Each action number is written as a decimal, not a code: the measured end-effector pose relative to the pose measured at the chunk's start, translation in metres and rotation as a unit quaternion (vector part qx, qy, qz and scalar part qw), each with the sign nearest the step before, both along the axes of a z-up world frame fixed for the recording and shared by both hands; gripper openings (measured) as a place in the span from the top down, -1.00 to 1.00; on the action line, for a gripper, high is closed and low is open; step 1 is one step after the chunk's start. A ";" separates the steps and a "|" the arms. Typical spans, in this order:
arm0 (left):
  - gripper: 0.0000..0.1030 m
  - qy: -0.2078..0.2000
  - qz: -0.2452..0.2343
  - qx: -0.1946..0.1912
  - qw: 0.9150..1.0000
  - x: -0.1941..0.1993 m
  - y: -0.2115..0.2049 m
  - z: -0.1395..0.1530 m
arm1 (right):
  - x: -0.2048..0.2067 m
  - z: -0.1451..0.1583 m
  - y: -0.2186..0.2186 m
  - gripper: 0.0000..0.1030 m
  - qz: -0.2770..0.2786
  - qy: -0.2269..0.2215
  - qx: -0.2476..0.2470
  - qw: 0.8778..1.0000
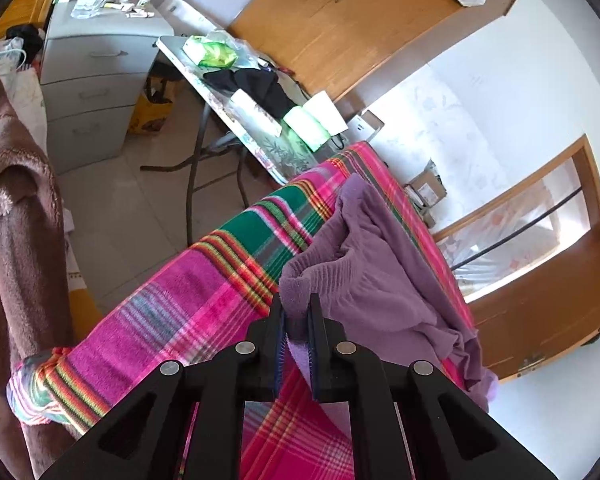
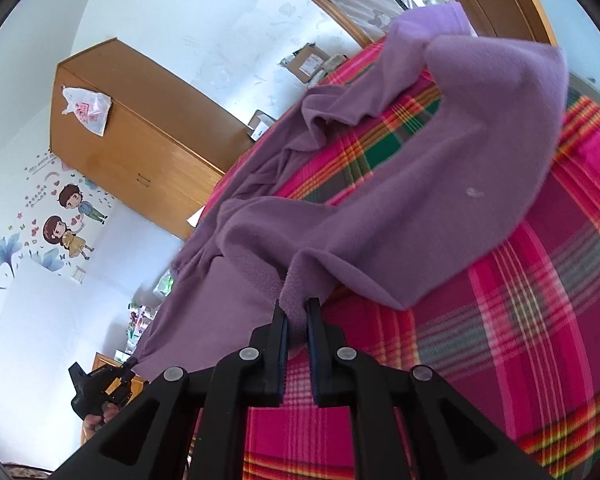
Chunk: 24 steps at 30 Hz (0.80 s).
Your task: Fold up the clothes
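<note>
Your left gripper (image 1: 297, 312) and right gripper (image 2: 297, 316) each clamp the purple garment (image 2: 440, 200), lifted at mid-frame, rumpled; no fold shows yet.

— What sort of place is this?

— A home, and a bedroom by the look of it. A bed covered with a pink, green and orange plaid blanket (image 1: 204, 280) fills the foreground, and a tall wooden wardrobe (image 2: 140, 144) stands against the white wall.

— Anything else domestic?

— A grey chest of drawers (image 1: 88, 80) has bottles and small jars crowded on top. Beside it a folding bench (image 1: 236, 120) carries dark clothing, packets and white rolls. Cartoon wall stickers (image 2: 68, 224) of a boy and a girl with hearts and blue flowers decorate one wall. A wood-framed window (image 1: 540, 224) with a patterned curtain lets in daylight, cardboard boxes (image 1: 424, 188) sit at the wall, and the floor is pale tile.
</note>
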<state>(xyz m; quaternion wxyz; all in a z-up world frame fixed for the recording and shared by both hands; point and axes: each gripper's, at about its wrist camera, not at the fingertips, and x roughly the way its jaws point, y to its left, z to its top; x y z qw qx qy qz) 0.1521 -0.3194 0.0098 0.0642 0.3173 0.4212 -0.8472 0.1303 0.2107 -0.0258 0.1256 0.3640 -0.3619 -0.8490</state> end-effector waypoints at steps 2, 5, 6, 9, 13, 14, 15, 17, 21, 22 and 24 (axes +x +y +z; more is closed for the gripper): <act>0.81 -0.003 -0.001 0.002 1.000 0.004 0.001 -0.002 | 0.002 -0.002 0.000 0.84 -0.001 -0.004 0.000 1.000; 0.81 -0.008 -0.002 0.005 1.000 0.010 0.002 -0.007 | 0.003 -0.003 0.000 0.84 -0.002 -0.010 0.001 1.000; 0.81 -0.010 -0.002 0.007 1.000 0.012 0.002 -0.008 | 0.003 -0.004 -0.001 0.85 -0.002 -0.011 0.001 1.000; 0.81 -0.013 -0.001 0.015 1.000 0.016 0.000 -0.013 | 0.003 -0.002 -0.001 0.85 -0.004 -0.010 0.001 1.000; 0.81 -0.013 0.000 0.022 1.000 0.021 -0.001 -0.016 | 0.005 0.002 -0.004 0.85 -0.002 -0.004 0.003 1.000; 0.81 -0.013 0.000 0.023 1.000 0.022 0.000 -0.016 | 0.006 0.003 -0.004 0.85 -0.001 -0.002 0.003 1.000; 0.81 -0.013 -0.002 0.022 1.000 0.023 0.000 -0.016 | 0.006 0.003 -0.004 0.86 0.000 -0.001 0.003 1.000; 0.81 -0.013 -0.002 0.021 1.000 0.025 0.001 -0.015 | 0.006 0.003 -0.003 0.86 0.001 -0.001 0.003 1.000; 0.81 -0.014 -0.001 0.020 1.000 0.026 0.000 -0.014 | 0.007 0.000 0.000 0.86 0.002 -0.004 -0.001 1.000; 0.81 -0.014 -0.001 0.020 1.000 0.026 -0.001 -0.014 | 0.008 -0.001 0.001 0.86 0.001 -0.005 -0.002 1.000; 0.81 -0.015 0.000 0.019 1.000 0.026 -0.002 -0.014 | 0.007 -0.004 0.003 0.86 0.001 -0.008 -0.005 1.000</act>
